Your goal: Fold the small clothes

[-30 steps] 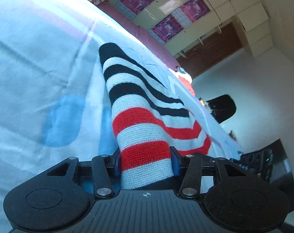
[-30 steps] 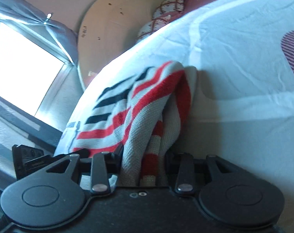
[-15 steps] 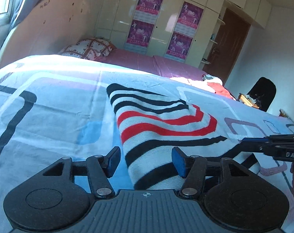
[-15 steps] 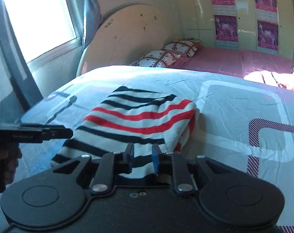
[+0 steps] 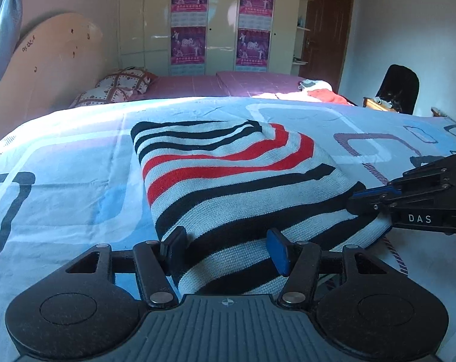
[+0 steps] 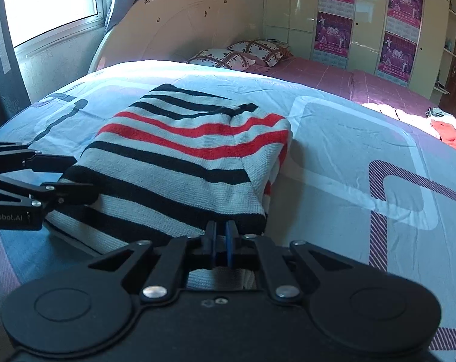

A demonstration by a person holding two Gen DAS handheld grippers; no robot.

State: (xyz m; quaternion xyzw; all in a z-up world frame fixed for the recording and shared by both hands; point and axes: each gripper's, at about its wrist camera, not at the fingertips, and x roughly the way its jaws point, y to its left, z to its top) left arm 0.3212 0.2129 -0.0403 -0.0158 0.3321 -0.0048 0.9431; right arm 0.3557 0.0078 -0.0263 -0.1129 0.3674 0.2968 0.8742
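Note:
A knitted sweater [image 5: 228, 178] with black, red and white stripes lies folded flat on the blue patterned bedsheet [image 5: 62, 181]; it also shows in the right wrist view [image 6: 179, 163]. My left gripper [image 5: 226, 249] is open, its jaws on either side of the sweater's near edge. My right gripper [image 6: 221, 242] is nearly shut at the sweater's near right corner, and I cannot tell whether cloth lies between the jaws. Each gripper shows in the other's view: the right one [image 5: 360, 202] at the right edge, the left one [image 6: 74, 178] at the left.
A second bed with a pink cover [image 5: 228, 86] and patterned pillows [image 5: 116, 89] lies behind. Loose clothes [image 5: 321, 93] lie on it at the right. A round headboard [image 6: 173, 27], a wardrobe with posters [image 5: 222, 21] and a dark chair [image 5: 400, 87] stand around.
Both grippers lowered the sweater from a hanging hold onto the bed. My left gripper opened and let go. My right gripper narrowed and both pulled back to the near edge.

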